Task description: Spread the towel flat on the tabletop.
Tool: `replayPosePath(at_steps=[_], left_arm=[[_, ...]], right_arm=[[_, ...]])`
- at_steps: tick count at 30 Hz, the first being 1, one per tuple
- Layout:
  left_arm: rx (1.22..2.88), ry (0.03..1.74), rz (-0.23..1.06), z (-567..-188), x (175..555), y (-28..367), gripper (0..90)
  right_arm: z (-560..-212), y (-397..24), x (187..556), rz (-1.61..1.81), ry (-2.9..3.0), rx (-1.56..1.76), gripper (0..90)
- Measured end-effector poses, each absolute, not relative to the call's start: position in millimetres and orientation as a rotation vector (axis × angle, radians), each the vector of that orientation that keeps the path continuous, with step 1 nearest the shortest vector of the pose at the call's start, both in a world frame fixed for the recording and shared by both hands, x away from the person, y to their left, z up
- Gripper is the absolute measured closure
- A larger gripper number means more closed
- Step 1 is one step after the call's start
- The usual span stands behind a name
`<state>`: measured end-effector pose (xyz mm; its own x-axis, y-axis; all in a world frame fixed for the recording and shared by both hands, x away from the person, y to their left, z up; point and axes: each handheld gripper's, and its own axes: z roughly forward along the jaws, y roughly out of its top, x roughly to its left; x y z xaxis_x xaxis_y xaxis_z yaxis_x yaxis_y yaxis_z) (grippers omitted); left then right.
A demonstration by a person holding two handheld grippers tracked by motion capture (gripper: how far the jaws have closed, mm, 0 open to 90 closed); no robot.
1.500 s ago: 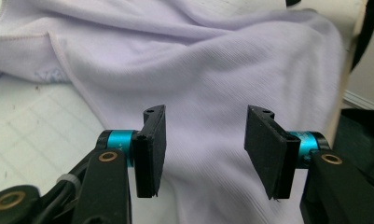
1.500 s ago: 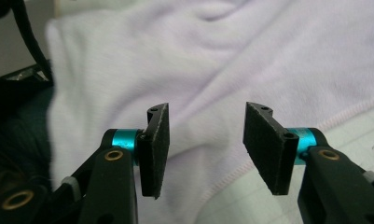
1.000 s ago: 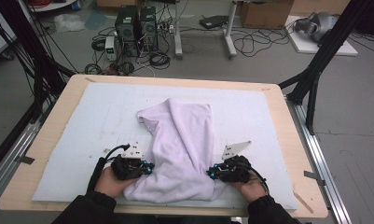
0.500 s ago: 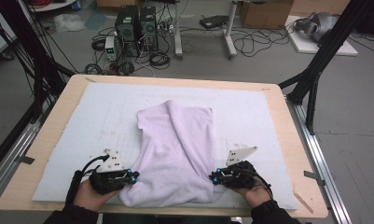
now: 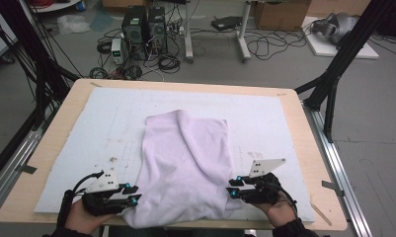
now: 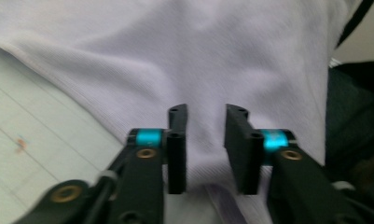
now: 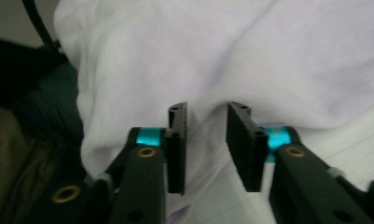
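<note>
A pale lilac cloth (image 5: 190, 163) lies folded on the white mat, its near hem at the table's front edge. My left gripper (image 5: 132, 193) sits at the cloth's near left corner and my right gripper (image 5: 233, 187) at its near right corner. Both have just been opening their jaws. In the left gripper view the left gripper (image 6: 205, 112) stands open, with cloth (image 6: 175, 51) under and beyond the gap and the pads not pressing on it. In the right gripper view the right gripper (image 7: 206, 108) is open over rumpled cloth (image 7: 222, 51).
The white mat (image 5: 87, 128) covers most of the wooden table (image 5: 62, 123), with bare mat left, right and behind the cloth. Black frame poles stand at both sides. Computers and cables lie on the floor beyond the far edge.
Both hands have drawn back toward the table's near edge, the left one also moving left. The cloth's near hem has come closer to the front edge and lies wider.
</note>
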<state>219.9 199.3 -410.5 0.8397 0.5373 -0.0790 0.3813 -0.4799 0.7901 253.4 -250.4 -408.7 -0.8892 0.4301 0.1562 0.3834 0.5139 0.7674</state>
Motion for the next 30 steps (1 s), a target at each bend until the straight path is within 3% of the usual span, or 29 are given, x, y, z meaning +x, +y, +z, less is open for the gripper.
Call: replayPosePath(at_steps=[5,20,22,25,30], left_arm=[[2.110,0.696,0.223,-413,247,186,53.8],[2.202,0.709,0.191,-441,271,161,58.6],[2.209,0.716,0.232,-441,270,161,67.3],[2.214,0.715,0.240,-441,270,162,86.7],[2.226,0.725,0.244,-439,265,166,88.2]], right_arm=[[-411,-244,272,1.357,2.663,0.754,52.4],[-437,-231,285,1.147,2.752,0.757,59.0],[-439,-230,285,1.141,2.762,0.760,64.0],[-440,-231,284,1.192,2.791,0.759,79.9],[-439,-231,279,1.196,2.794,0.719,84.8]])
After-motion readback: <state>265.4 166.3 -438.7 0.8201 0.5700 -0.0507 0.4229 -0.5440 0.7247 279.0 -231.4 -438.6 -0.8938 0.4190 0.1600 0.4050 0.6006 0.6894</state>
